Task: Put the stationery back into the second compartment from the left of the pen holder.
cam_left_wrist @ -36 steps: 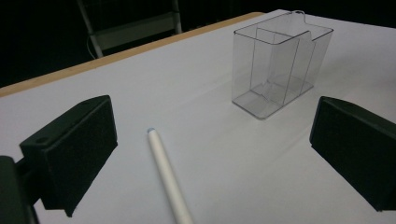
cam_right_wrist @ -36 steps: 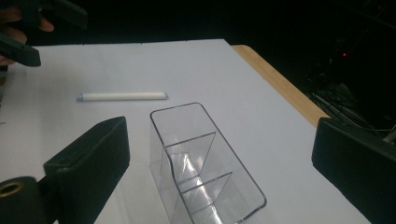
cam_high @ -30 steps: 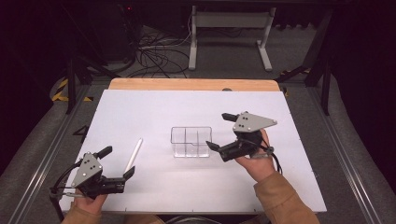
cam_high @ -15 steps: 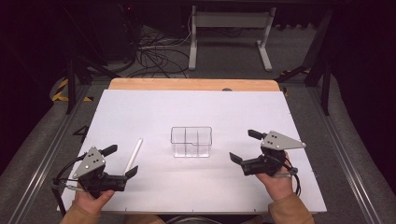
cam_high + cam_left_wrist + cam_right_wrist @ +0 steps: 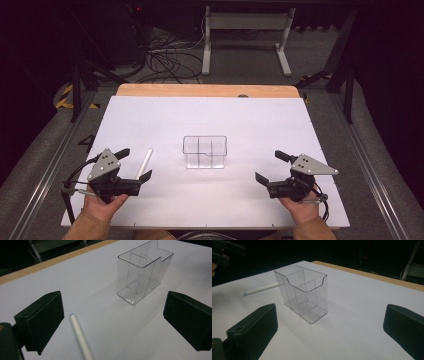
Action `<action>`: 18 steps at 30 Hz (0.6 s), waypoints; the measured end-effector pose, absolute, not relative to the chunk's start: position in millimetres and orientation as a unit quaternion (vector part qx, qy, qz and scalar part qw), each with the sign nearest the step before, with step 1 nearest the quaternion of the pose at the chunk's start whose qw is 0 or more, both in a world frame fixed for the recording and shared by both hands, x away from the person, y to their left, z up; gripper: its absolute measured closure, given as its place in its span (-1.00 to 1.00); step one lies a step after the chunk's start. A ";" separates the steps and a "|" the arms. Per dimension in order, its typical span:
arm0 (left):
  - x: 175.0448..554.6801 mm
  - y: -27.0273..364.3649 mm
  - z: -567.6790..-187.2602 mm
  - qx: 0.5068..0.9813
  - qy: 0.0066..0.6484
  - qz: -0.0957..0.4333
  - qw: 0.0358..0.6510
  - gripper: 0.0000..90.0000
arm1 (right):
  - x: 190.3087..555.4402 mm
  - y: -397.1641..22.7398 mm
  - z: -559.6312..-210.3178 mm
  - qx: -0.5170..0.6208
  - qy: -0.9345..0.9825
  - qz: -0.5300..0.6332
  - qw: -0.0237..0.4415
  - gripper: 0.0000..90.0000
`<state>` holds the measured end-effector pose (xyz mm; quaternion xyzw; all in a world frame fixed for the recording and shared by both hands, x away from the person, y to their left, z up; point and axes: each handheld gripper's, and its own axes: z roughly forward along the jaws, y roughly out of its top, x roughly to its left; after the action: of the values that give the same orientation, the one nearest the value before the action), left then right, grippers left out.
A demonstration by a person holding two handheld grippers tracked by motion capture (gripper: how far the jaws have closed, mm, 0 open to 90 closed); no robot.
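Right gripper (image 5: 270, 167) withdrawn from organizer (image 5: 205, 151); fingers wide, empty

No lettering, label, brand mark or number can be read anywhere here. The clear plastic holder (image 5: 143, 277) ahead of the left gripper (image 5: 112, 325) has plain, unmarked walls, and the white pen (image 5: 80, 337) lying between that gripper's spread jaws bears no print that can be made out
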<state>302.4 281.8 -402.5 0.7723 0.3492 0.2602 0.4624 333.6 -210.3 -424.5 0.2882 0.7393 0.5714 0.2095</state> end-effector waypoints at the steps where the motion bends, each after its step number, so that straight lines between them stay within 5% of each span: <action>1: 303.9 281.7 -402.0 0.774 0.351 0.257 0.460 -0.91 | 332.3 -211.3 -425.9 0.283 0.742 0.570 0.211 -1.00; 18: 325.7 278.5 -399.2 0.793 0.391 0.242 0.400 -0.78 | 328.4 -210.9 -431.7 0.247 0.768 0.554 0.207 -0.88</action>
<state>325.7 278.5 -399.2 0.7929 0.3908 0.2421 0.4000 328.4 -210.9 -431.7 0.2470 0.7677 0.5541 0.2065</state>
